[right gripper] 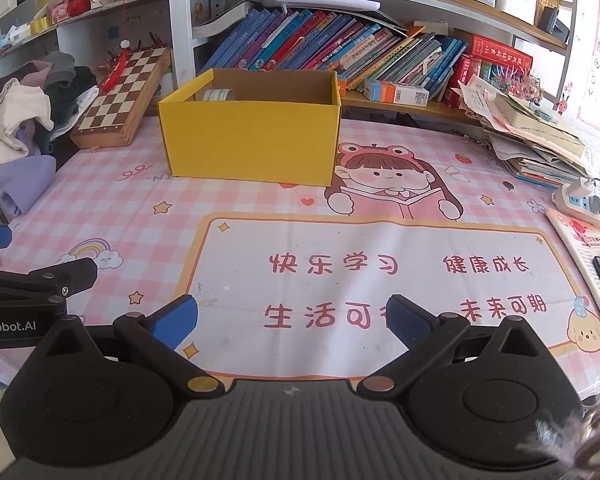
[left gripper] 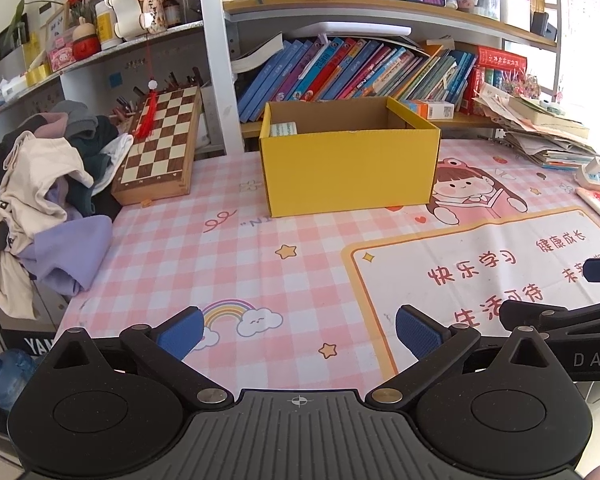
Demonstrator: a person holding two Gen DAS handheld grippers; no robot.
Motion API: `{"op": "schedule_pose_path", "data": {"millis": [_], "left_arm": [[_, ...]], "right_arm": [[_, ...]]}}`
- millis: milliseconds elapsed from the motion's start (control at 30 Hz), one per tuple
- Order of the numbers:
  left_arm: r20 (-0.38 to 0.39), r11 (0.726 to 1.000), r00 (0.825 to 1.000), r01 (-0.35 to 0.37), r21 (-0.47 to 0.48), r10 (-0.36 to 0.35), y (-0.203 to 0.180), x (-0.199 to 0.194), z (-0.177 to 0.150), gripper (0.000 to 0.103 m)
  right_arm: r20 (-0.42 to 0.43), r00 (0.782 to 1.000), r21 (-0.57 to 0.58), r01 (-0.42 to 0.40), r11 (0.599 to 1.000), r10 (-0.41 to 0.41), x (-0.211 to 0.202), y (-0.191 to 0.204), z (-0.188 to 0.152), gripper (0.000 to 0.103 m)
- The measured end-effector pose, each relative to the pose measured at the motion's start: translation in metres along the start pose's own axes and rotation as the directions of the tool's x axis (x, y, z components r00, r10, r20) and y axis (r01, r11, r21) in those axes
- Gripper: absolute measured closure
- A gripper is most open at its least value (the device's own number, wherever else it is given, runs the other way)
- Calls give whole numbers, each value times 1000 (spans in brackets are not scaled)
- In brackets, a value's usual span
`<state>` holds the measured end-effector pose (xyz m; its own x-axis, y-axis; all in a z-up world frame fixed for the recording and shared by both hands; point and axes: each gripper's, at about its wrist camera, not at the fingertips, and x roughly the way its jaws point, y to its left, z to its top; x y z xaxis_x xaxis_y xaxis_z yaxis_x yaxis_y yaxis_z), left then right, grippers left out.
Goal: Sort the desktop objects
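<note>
Yellow cardboard makes the one box (left gripper: 350, 168) you have on the pink checked desk mat (left gripper: 228, 264), and it is open at the top. Its long axis runs left to right across your view, with a long wall facing you and the short ends pointing to the sides. Inside the box, at its left end, you can see one pale green thing (left gripper: 283, 129), maybe a roll; what it is I cannot tell.

You hold two grippers. Your left gripper (left gripper: 300, 334) has its two blue pads spread wide with nothing between them, and it hangs over the mat on your side of the box, well apart from it. Your right gripper (right gripper: 293, 318) is spread wide and empty in the same way.

Left of the box, one folded chessboard (left gripper: 156, 146) leans, and further left lies one pile of clothes (left gripper: 40, 192). Behind the box stands one row of books (left gripper: 356, 70).
</note>
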<state>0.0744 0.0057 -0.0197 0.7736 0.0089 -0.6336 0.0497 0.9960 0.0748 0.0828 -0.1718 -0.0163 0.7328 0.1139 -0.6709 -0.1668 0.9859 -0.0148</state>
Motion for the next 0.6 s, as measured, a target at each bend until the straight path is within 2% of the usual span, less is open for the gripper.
{"op": "schedule_pose_path", "data": {"millis": [600], "left_arm": [[-4,999,1000,22,-44,-23,2,8,1,0]], "right_arm": [[-30,1000,-23,6,1000,-6,9,-1,3,1]]}}
